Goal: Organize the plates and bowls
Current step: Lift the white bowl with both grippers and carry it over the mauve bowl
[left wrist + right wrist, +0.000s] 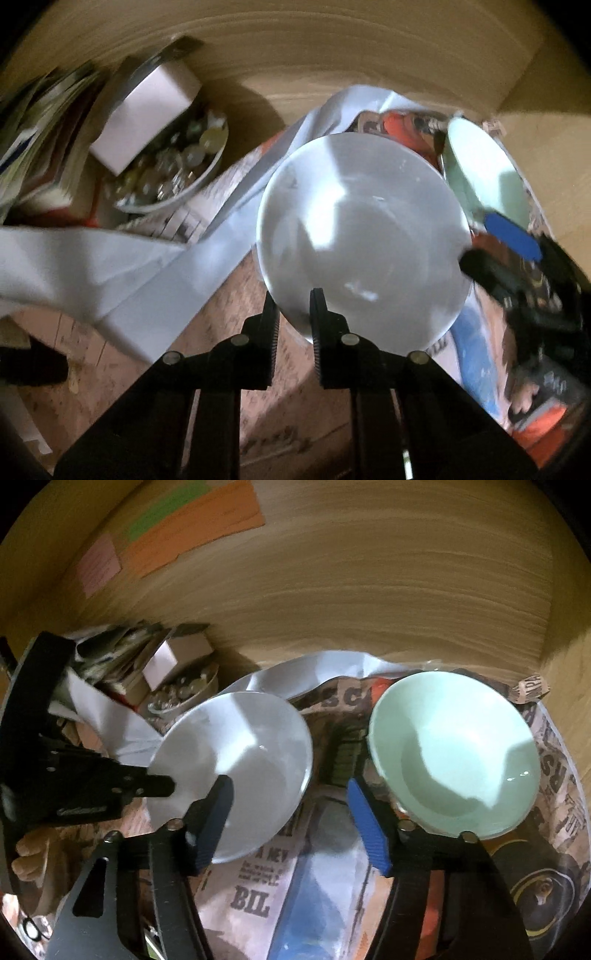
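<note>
- Left tongs [294, 301] are pinching the near rim of the white bowl [364, 236], one finger outside the wall and one inside; bowl looks lifted and tilted above the newspaper [255, 882], though contact underneath is hard to tell.
- In the right wrist view, the same left tongs [168, 786] are coming in from the left, gripping the white bowl [236, 771] at its left rim.
- Right tongs [291, 819] are standing wide, blue-padded fingers [367, 829] apart, holding nothing; one finger is overlapping the white bowl's near edge, the other is just beside the green bowl [456, 753].
- Green bowl is sitting upright on the newspaper, right of the white bowl, apart from it.
- Clutter bowl [173, 170] with a small white box [146, 114] on it is sitting back left, near the wooden wall [369, 590].
- White cloth [110, 266] is lying across the left side.
</note>
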{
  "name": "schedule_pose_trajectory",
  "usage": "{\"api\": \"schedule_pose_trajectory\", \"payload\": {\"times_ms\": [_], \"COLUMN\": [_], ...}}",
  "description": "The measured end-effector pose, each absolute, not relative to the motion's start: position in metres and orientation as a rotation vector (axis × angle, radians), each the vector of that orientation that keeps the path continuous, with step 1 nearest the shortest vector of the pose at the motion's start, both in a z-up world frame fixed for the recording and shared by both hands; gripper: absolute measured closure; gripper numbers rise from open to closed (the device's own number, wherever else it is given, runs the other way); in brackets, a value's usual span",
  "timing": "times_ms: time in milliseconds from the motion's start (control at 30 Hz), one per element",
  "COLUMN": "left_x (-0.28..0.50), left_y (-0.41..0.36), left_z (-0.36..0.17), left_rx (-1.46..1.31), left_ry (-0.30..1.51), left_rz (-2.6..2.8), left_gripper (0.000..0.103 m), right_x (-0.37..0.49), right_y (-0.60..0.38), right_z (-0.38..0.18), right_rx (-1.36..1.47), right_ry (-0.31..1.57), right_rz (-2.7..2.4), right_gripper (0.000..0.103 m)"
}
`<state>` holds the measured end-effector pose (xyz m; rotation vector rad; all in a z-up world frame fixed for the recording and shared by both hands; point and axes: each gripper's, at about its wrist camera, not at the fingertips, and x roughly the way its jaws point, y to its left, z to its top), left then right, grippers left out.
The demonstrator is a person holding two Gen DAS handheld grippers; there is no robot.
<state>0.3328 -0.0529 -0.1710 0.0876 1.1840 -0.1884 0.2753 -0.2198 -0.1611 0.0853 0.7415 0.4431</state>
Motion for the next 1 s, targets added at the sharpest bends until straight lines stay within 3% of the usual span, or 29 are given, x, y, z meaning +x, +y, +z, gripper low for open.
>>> {"api": "schedule_pose_trajectory", "payload": {"times_ms": [100,167,233,267,600,1000], "left_x": [0.317,0.311,0.307,0.309,0.297,0.248], "left_y": [-0.044,-0.039,-0.037,-0.041,-0.050,-0.044], "left_z": [-0.171,-0.171,-0.171,-0.172,-0.160,-0.104], "left_rx": [0.091,0.105,0.117,0.120,0.180,0.153], "left_ry": [1.186,1.181,1.171,1.165,1.093,0.907], "left_rz": [-0.188,-0.186,-0.180,-0.179,-0.127,-0.103], "left_gripper": [0.086,0.086,0.086,0.086,0.086,0.087], "right_x": [0.277,0.279,0.281,0.281,0.265,0.218], "right_y": [-0.210,-0.204,-0.196,-0.194,-0.189,-0.196], "right_z": [-0.168,-0.173,-0.178,-0.179,-0.168,-0.120], "right_rx": [0.063,0.046,0.031,0.036,0.010,0.055], "right_ry": [0.772,0.797,0.822,0.828,0.801,0.669], "right_rz": [0.456,0.474,0.513,0.539,0.496,0.499], "right_gripper": [0.048,0.058,0.081,0.084,0.086,0.086]}}
